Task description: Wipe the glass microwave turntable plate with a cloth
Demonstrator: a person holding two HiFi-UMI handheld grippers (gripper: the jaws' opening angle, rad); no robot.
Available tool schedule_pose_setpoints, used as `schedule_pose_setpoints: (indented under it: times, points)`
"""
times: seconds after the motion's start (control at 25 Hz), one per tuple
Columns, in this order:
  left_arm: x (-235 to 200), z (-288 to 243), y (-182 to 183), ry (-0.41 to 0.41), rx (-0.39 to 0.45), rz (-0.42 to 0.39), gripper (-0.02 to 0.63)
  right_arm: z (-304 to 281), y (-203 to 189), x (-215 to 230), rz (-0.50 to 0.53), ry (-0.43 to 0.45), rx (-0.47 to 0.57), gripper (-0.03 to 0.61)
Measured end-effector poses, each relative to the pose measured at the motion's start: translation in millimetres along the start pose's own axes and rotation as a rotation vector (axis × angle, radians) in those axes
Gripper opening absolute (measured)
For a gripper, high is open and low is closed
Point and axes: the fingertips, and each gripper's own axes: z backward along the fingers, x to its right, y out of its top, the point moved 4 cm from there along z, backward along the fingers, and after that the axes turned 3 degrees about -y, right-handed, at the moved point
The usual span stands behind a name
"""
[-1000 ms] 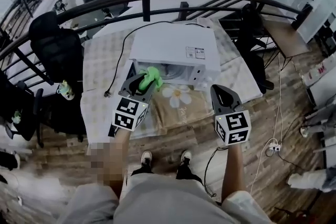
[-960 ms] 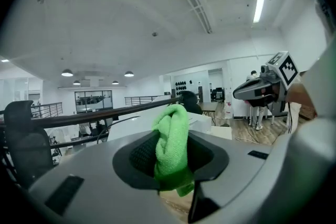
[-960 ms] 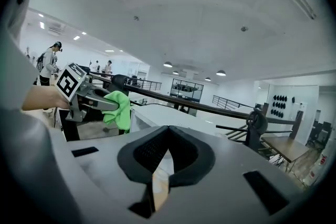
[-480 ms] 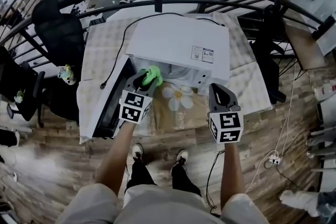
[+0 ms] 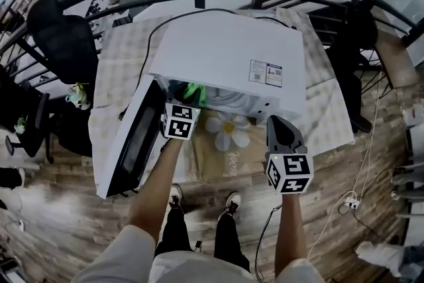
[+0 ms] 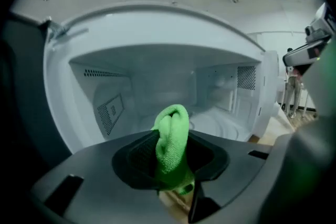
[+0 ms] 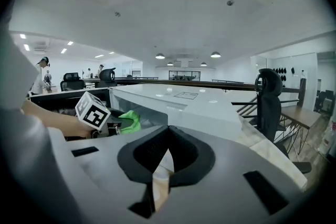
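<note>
Left gripper [image 6: 170,161] clamped on cloth [image 6: 172,136], held at microwave [image 5: 225,56] mouth; plate [image 6: 218,126] lying on cavity floor just beyond. Right gripper [image 5: 279,122] closed, nothing held, outside. Tip: cloth best lowered onto plate gently, light circular strokes, walls avoided

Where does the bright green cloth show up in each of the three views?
Head view: bright green cloth at the mouth of the open white microwave, upper centre.
Left gripper view: centre, pinched in the left gripper, oven cavity behind.
Right gripper view: small, left of centre, beside the marker cube.
Shared landmark: the microwave.
</note>
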Motion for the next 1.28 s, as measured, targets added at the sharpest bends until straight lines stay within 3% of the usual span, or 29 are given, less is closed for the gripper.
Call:
schedule_pose_setpoints:
  times: [0.16, 0.32, 0.44, 0.88, 1.04, 1.12, 1.2, 1.28]
  points:
    - [-0.9, -26.8, -12.4, 0.001, -0.059, -0.025, 0.141, -10.9, -9.0, -4.1, 0.034, 0.005, -0.013, 0.012]
    - [2.1, -39.1, -16.6, 0.011, -0.073, -0.097, 0.14, -17.5, -14.3, -11.4, 0.041, 0.026, -0.028, 0.013]
    - [11.7, -43.2, -15.2, -0.016, -0.077, -0.098, 0.137, -17.6, -16.0, -19.3, 0.062, 0.039, -0.03, 0.014]
    - [101.0, -46.6, -3.2, -0.205, -0.09, -0.111, 0.135, 2.5, -11.7, -15.3, 0.061, 0.025, -0.037, 0.014]
    - [131.2, -53.0, 7.1, -0.37, -0.052, -0.017, 0.135, 8.8, -14.3, -10.7, 0.052, 0.01, -0.045, 0.014]
    - [135.7, -51.4, 13.5, -0.409, -0.03, 0.003, 0.135, 10.3, -15.0, -9.7, 0.054, 0.006, -0.046, 0.014]
    - [130.0, -47.1, 19.1, -0.389, 0.005, -0.015, 0.135, 11.6, -14.5, -9.1, 0.055, 0.003, -0.045, 0.014]
    - [113.0, -42.8, 23.7, -0.315, 0.049, -0.042, 0.135, 12.2, -13.7, -8.1, 0.054, -0.001, -0.042, 0.014]
